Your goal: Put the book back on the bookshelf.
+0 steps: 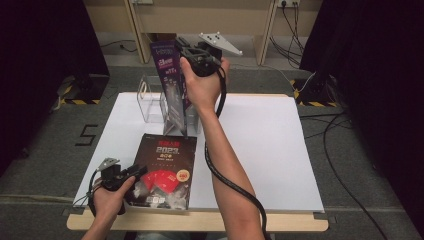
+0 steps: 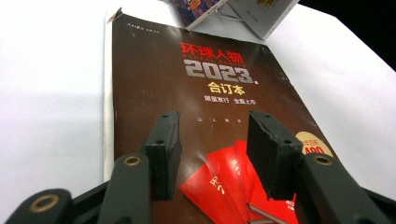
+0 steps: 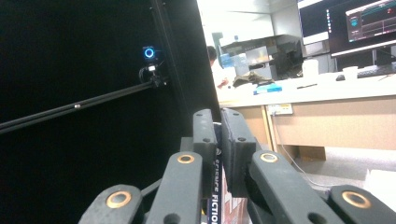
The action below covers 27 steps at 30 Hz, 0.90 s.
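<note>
Between the right gripper's (image 3: pixel 217 154) jaws a thin purple magazine (image 1: pixel 170 85) is pinched by its spine, held upright above the clear rack (image 1: pixel 150 102) at the far side of the surface. Under the left gripper's (image 2: pixel 215 154) spread jaws lies a dark book (image 2: pixel 196 93) — flat, not clamped. Likely step: shelving the magazine — next, lower it straight into a slot.

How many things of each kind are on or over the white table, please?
Magazines: 2 (dark 2023 magazine lying flat, purple magazine held upright)
Clear stands: 1 (clear stand)
Grippers: 2 (left gripper, right gripper)
Total: 5
</note>
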Motion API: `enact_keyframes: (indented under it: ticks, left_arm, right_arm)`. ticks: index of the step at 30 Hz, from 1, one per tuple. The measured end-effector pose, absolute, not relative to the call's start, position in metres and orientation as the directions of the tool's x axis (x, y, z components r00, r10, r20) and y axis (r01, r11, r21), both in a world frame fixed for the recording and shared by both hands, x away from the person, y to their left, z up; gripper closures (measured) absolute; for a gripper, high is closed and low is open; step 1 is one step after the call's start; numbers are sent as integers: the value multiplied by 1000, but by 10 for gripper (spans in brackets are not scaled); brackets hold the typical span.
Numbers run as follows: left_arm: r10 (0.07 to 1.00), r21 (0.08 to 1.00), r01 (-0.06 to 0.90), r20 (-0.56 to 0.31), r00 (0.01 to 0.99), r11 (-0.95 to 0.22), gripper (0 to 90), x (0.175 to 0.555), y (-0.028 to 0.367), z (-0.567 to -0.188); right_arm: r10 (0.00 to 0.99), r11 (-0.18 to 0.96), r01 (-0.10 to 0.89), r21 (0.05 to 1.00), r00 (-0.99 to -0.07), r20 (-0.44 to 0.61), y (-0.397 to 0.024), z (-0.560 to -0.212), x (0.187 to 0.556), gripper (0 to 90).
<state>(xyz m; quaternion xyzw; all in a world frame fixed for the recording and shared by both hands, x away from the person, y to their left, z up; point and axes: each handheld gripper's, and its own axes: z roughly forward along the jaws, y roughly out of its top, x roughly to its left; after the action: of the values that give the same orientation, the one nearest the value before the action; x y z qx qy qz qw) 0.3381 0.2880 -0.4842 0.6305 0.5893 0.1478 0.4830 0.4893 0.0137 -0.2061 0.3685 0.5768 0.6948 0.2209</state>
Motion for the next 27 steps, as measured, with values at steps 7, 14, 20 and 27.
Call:
enact_keyframes:
  ticks: [7, 14, 20, 27]
  left_arm:
    - [885, 782, 601, -388, 258, 168, 541, 338, 291, -485]
    - [884, 784, 598, -387, 262, 166, 541, 339, 291, -484]
    - [883, 785, 597, -387, 265, 165, 542, 339, 291, -484]
    - [883, 787, 595, -387, 267, 165, 543, 339, 291, -484]
  right_arm:
    - [759, -262, 122, 957, -586, 283, 16, -206, 516, 854]
    - [778, -277, 113, 954, -556, 292, 21, -201, 537, 853]
    - [801, -283, 94, 955, -525, 289, 24, -205, 546, 853]
    - [825, -275, 108, 955, -483, 292, 31, -229, 555, 851]
